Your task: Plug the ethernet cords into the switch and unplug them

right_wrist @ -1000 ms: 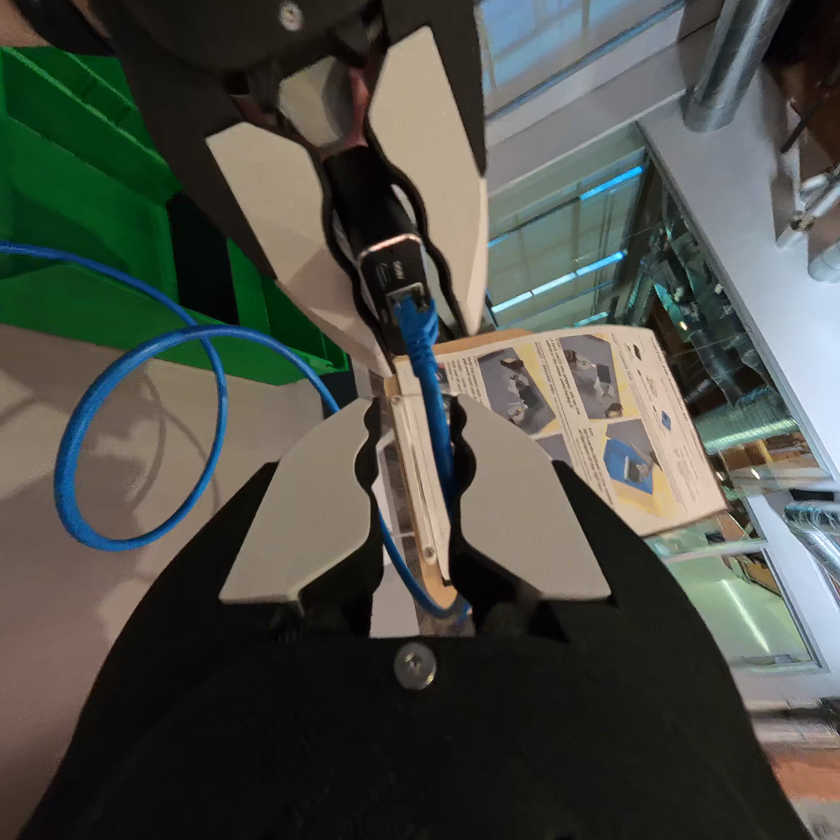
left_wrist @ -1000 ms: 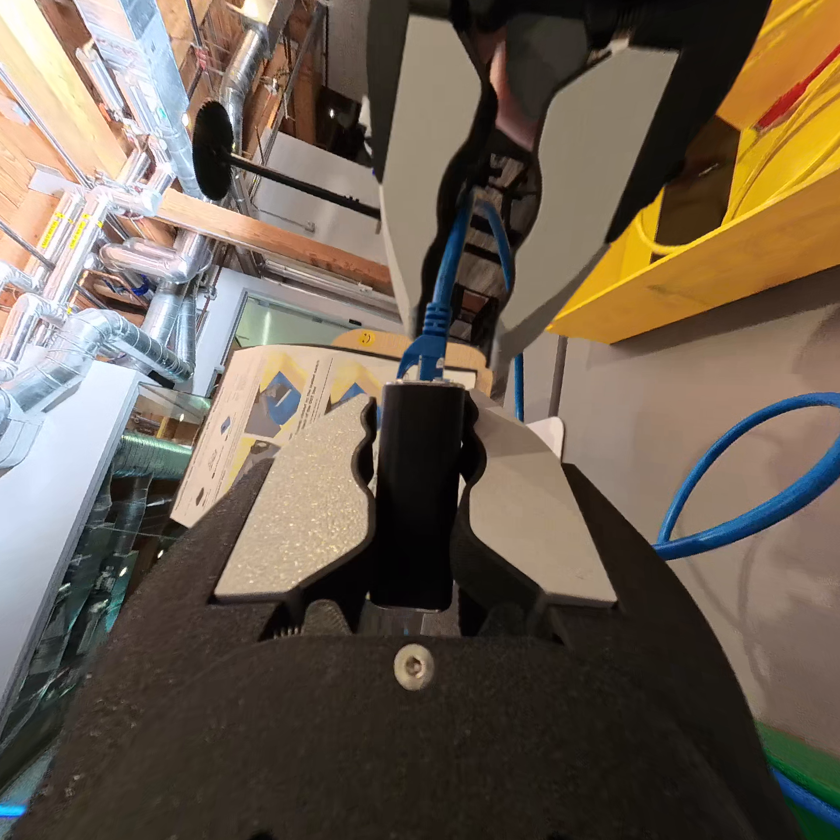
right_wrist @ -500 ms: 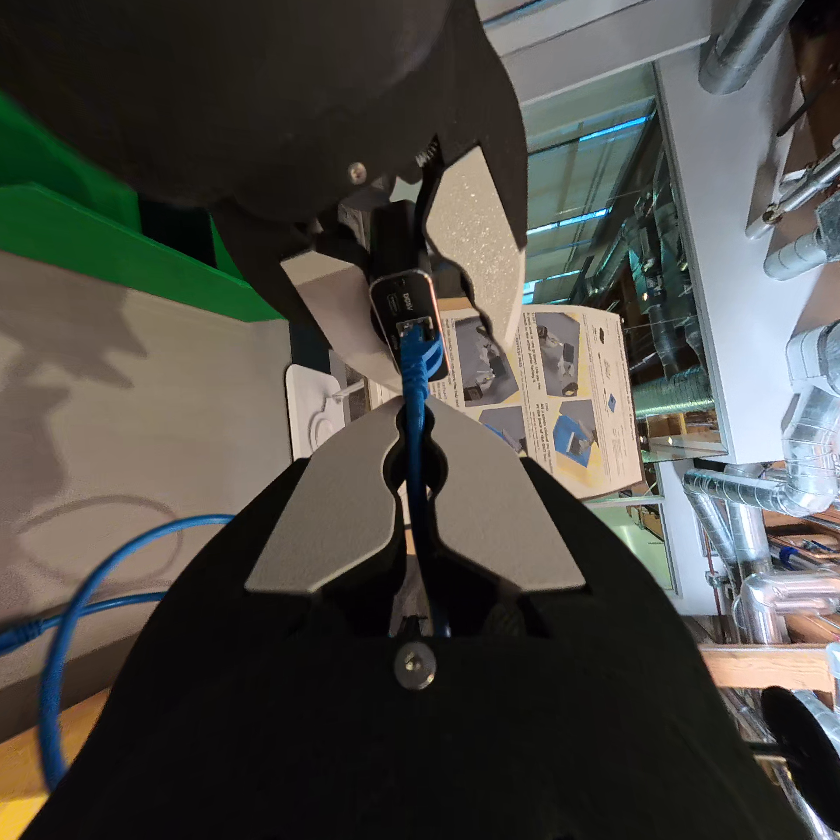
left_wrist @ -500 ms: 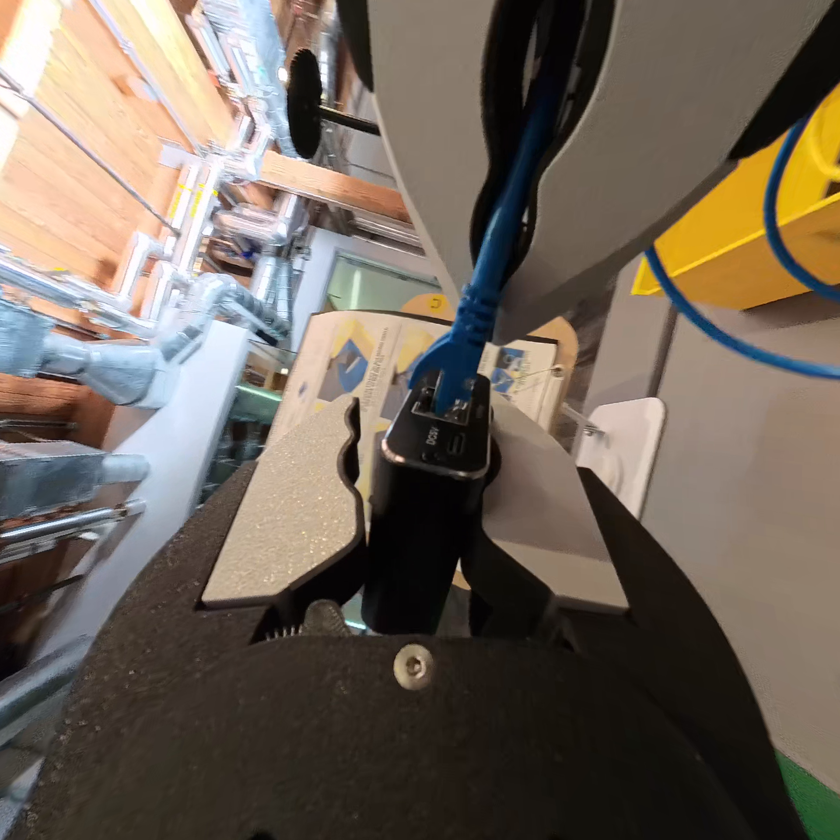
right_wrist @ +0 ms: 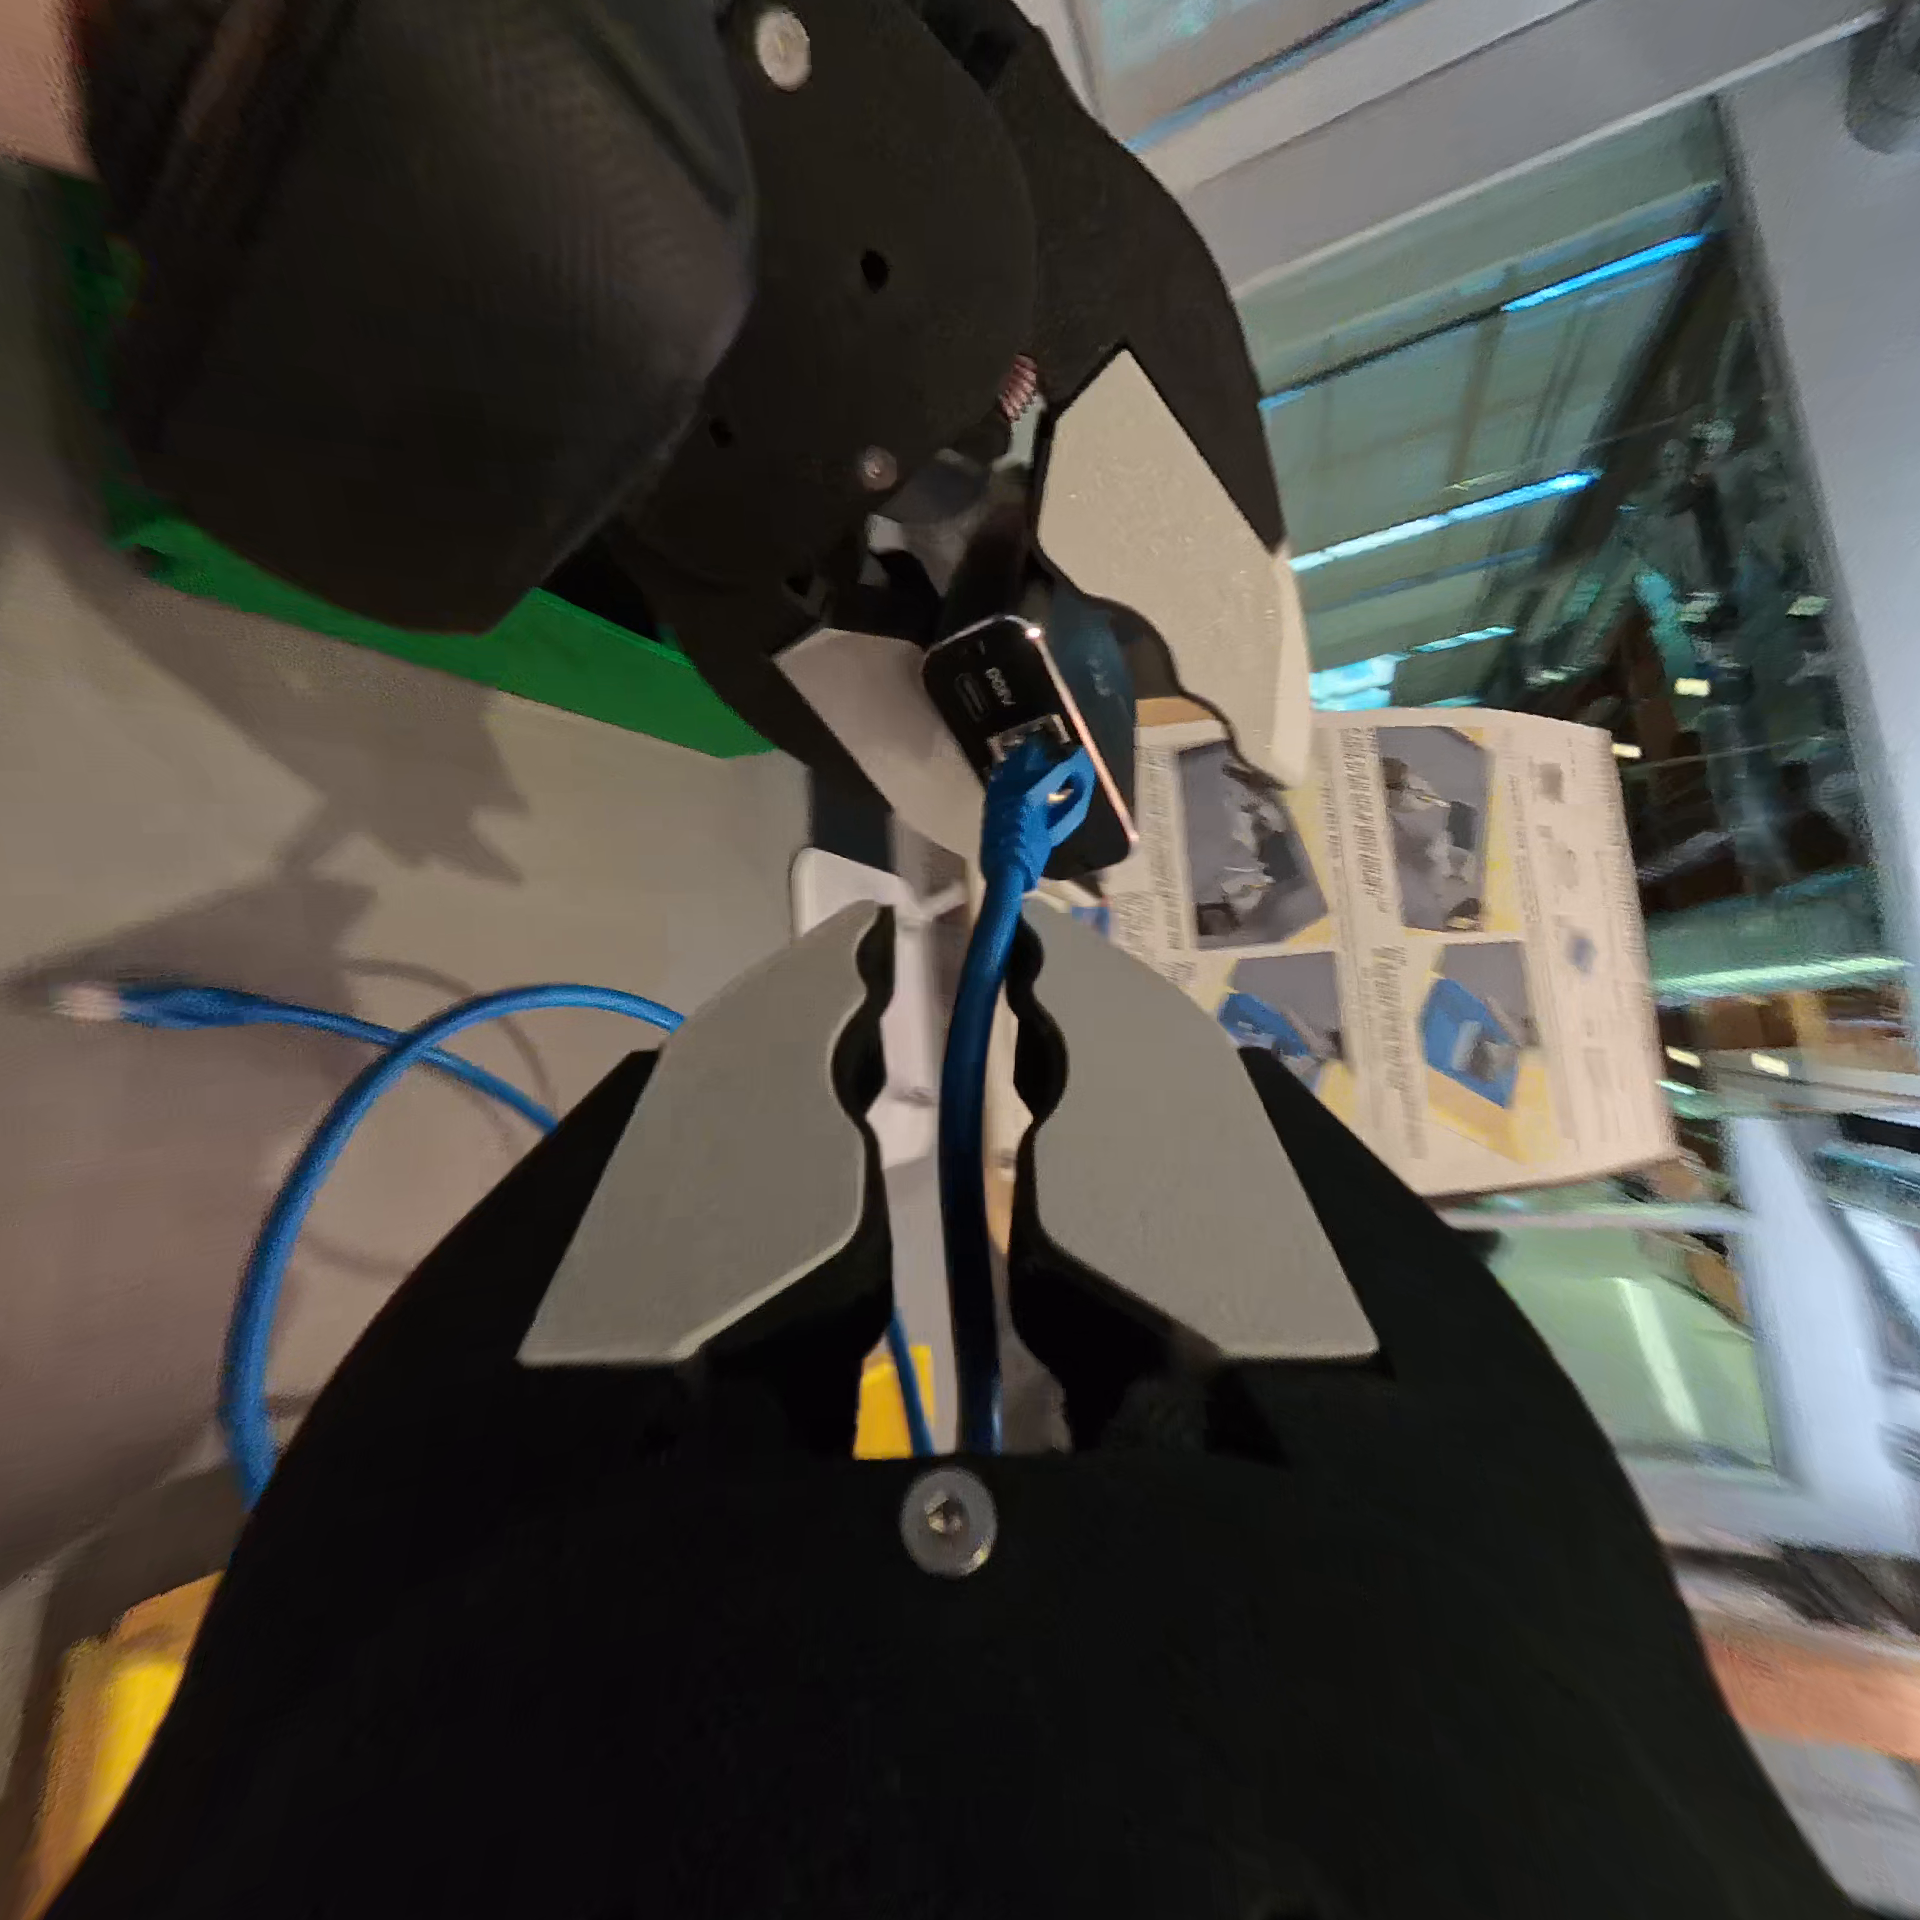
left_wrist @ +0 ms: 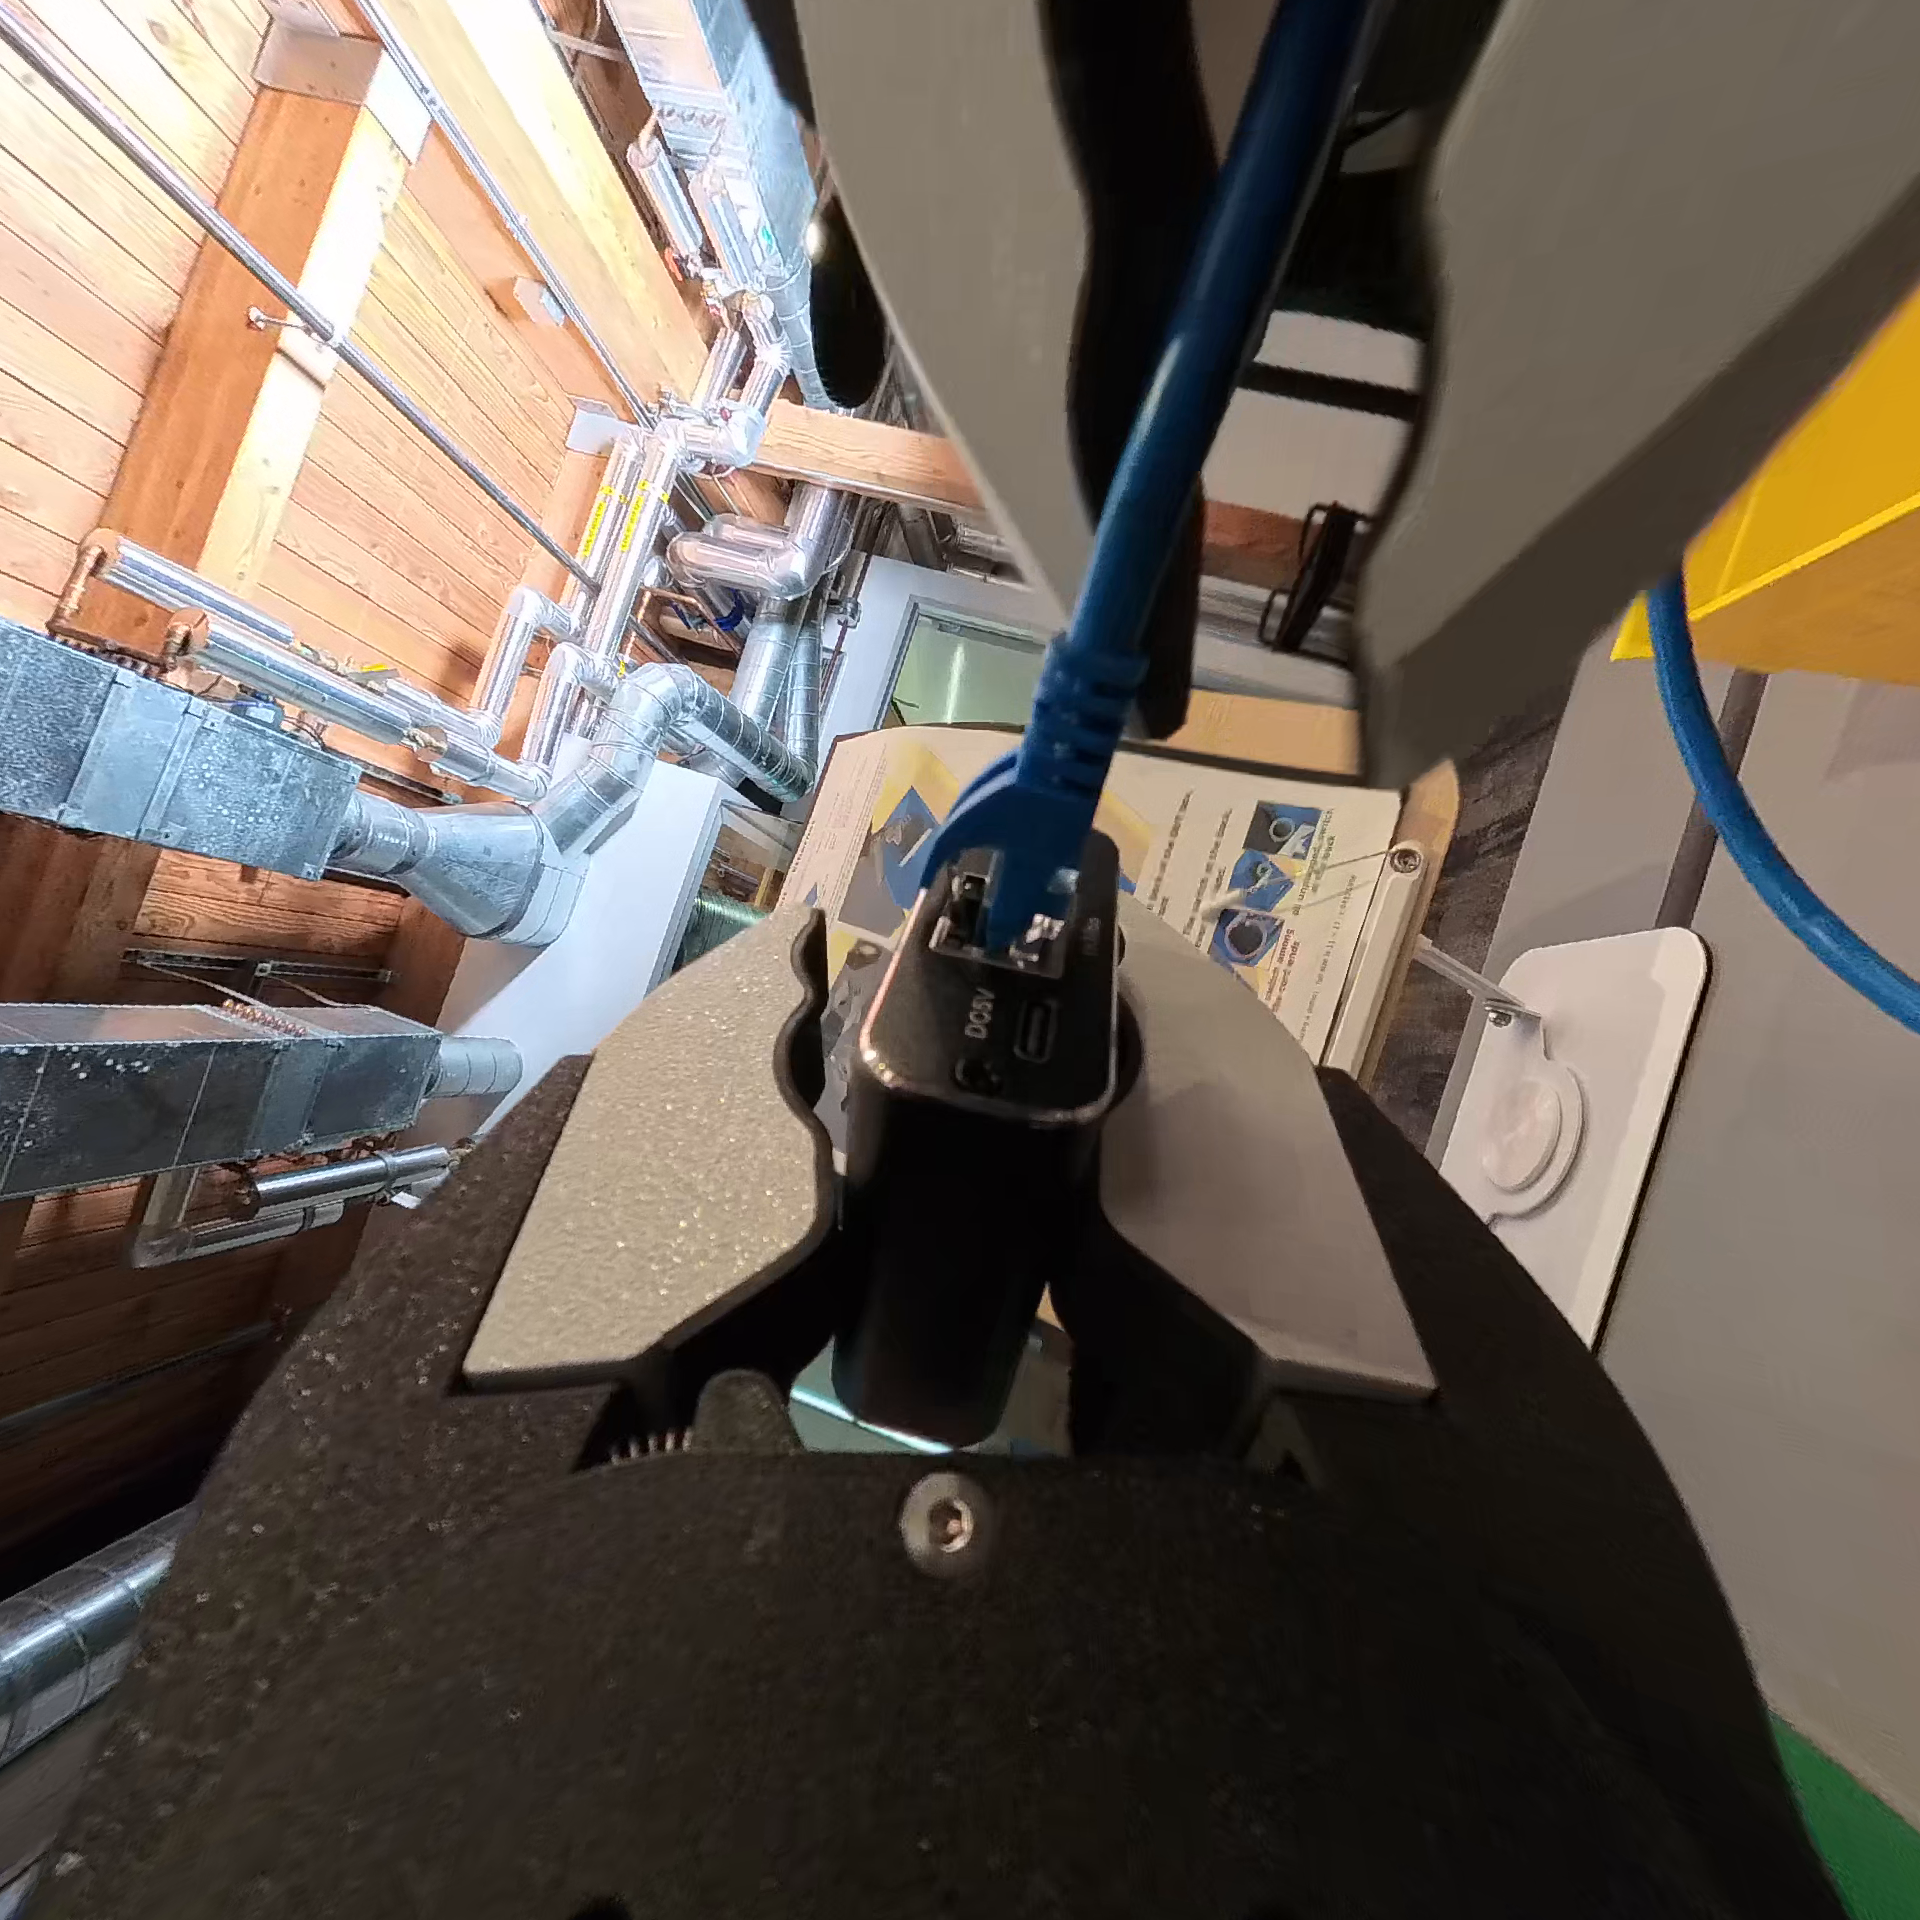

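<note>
Two grippers: both being held high, facing each other.
Left gripper point(left_wrist: 971, 1049): being kept clamped on the black switch point(left_wrist: 966, 1164).
Right gripper point(right_wrist: 951, 997): fingers parted, blue ethernet cord point(right_wrist: 971, 1091) being passed loosely between, plugged into the switch's far port.

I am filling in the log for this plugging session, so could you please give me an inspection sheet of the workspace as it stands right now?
Surface: grey table, mostly bare.
Job's things: black switch held off the table; blue ethernet cord with its plug in a switch port.
Clutter: green bin, yellow bin, white stand holding an instruction sheet.
Grippers: left gripper clamps the switch; right gripper has the cord between its fingers, with a gap beside it.
Cables: the cord's slack loops over the table, and a loose plug end lies there.
Surroundings: wooden ceiling, metal ducts.
</note>
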{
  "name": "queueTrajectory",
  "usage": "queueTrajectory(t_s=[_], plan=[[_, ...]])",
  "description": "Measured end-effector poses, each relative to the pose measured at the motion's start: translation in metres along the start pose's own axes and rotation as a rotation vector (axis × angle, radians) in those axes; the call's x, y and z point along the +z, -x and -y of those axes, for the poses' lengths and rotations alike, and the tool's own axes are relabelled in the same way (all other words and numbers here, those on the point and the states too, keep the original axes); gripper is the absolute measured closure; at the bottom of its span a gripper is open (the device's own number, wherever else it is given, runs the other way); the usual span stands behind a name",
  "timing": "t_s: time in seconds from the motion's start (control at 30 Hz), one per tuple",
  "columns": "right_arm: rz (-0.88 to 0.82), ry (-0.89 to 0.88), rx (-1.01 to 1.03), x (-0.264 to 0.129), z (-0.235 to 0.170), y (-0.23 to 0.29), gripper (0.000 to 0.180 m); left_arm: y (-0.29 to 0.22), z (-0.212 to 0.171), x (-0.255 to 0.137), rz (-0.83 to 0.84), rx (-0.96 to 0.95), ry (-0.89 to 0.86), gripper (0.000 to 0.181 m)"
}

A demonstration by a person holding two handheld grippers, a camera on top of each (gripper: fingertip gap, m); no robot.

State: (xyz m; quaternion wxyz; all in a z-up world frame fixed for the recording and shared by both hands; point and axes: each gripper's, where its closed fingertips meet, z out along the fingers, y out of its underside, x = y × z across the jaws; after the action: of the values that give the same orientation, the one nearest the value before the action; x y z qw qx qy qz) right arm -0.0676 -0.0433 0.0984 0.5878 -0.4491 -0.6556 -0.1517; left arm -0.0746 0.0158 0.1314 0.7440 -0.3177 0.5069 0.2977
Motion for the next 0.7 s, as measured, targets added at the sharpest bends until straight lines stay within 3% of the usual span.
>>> queueTrajectory(t_s=[0.13,0.27,0.33,0.47,0.6,0.7], plan=[[0.231,-0.184,0.19,-0.031,0.018,0.015,0.145,0.003,0.009,-0.004,0.013,-0.005,-0.052,0.135],[0.117,-0.473,0.258,-0.076,0.045,-0.018,0.147,0.001,0.009,-0.004,-0.003,-0.009,-0.054,0.135],[-0.03,-0.45,0.216,-0.082,0.043,-0.035,0.146,-0.001,0.008,-0.003,-0.01,-0.002,-0.048,0.135],[-0.221,-0.303,-0.076,-0.059,0.041,-0.033,0.145,-0.001,0.01,-0.003,-0.021,-0.004,-0.042,0.135],[-0.175,-0.191,-0.12,-0.028,0.035,-0.018,0.152,-0.005,0.011,-0.002,-0.023,0.07,-0.022,0.135],[-0.157,-0.143,-0.051,-0.027,0.031,-0.02,0.155,-0.008,0.009,0.001,-0.023,0.072,-0.005,0.135]])
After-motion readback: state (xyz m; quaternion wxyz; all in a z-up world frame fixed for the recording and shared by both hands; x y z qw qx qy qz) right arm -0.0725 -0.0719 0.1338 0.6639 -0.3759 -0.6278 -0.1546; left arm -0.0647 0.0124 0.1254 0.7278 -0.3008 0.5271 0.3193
